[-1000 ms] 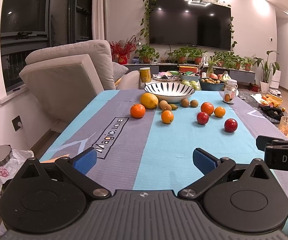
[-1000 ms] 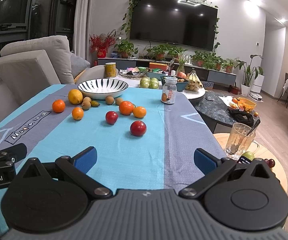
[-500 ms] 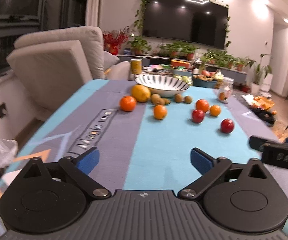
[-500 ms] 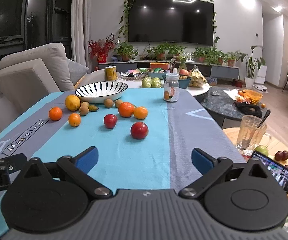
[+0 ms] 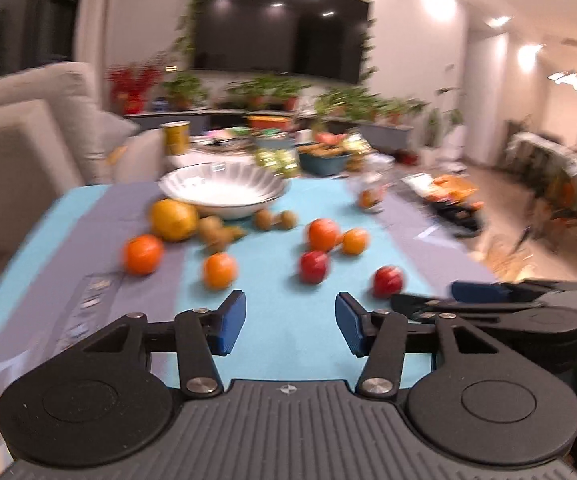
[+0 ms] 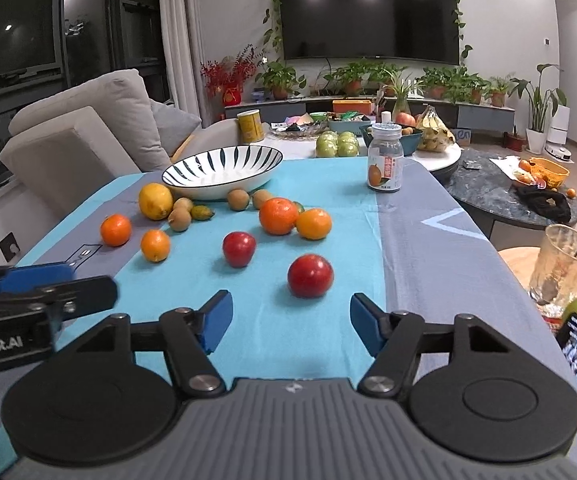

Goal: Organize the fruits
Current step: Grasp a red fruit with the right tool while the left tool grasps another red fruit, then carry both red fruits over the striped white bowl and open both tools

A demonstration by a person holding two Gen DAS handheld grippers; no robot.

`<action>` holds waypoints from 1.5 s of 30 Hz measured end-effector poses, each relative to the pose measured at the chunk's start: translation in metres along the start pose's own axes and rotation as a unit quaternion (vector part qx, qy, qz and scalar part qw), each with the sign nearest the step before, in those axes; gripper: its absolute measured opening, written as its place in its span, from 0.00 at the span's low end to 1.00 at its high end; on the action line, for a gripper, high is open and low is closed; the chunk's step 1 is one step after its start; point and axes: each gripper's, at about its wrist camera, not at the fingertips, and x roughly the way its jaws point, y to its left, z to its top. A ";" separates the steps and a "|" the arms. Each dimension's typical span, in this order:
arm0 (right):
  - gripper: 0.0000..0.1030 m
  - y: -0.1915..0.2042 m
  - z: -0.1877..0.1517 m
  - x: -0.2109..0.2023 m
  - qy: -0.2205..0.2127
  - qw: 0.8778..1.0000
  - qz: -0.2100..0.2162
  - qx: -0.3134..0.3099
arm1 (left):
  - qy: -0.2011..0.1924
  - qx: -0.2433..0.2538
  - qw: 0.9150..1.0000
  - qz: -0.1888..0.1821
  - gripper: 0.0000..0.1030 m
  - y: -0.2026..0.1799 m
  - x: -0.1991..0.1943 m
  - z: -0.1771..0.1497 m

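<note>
We have the right gripper [image 6: 291, 326] low over the blue cloth [image 6: 272, 332] with its fingers spread and nothing between them, and the near red fruit [image 6: 310, 276] lies just ahead of the gap, a little toward the right finger; that is the relation our next move turns on, since a short push forward would bring the pads to either side of it. The fruit is round, so we see no long axis to line up with. Our left gripper [image 5: 290, 324] hangs further back from the fruit, its jaws closing on empty air with only cloth showing between the pads; from its view the small orange [image 5: 219, 270] and the second red fruit [image 5: 314, 266] lie ahead, neither between the fingers. We judge the right hand the nearer one for the first pick. The rest of the fruit is scattered toward the far end of the table: a lemon [image 6: 155, 201], two more oranges [image 6: 278, 216], small brown fruits [image 6: 238, 199], all in front of the striped bowl [image 6: 192, 174], which looks empty, though its inside near wall is hidden from us. The left view is smeared by motion, so the edges of fruit there are hard to place, and each gripper shows in the other's view only from the side, cut off by the frame
</note>
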 end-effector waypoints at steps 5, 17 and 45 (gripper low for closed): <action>0.60 -0.006 0.011 0.016 0.011 1.000 -0.002 -0.001 | 0.006 0.009 1.000 0.018 0.46 -0.006 0.030 0.016; 0.59 -0.013 0.018 0.055 0.051 0.999 0.010 0.016 | 0.062 0.051 0.997 0.008 0.27 -0.015 0.083 0.033; 0.59 -0.049 0.039 0.043 0.038 0.998 -0.003 0.046 | 0.077 0.026 0.997 -0.001 0.28 -0.014 0.122 0.035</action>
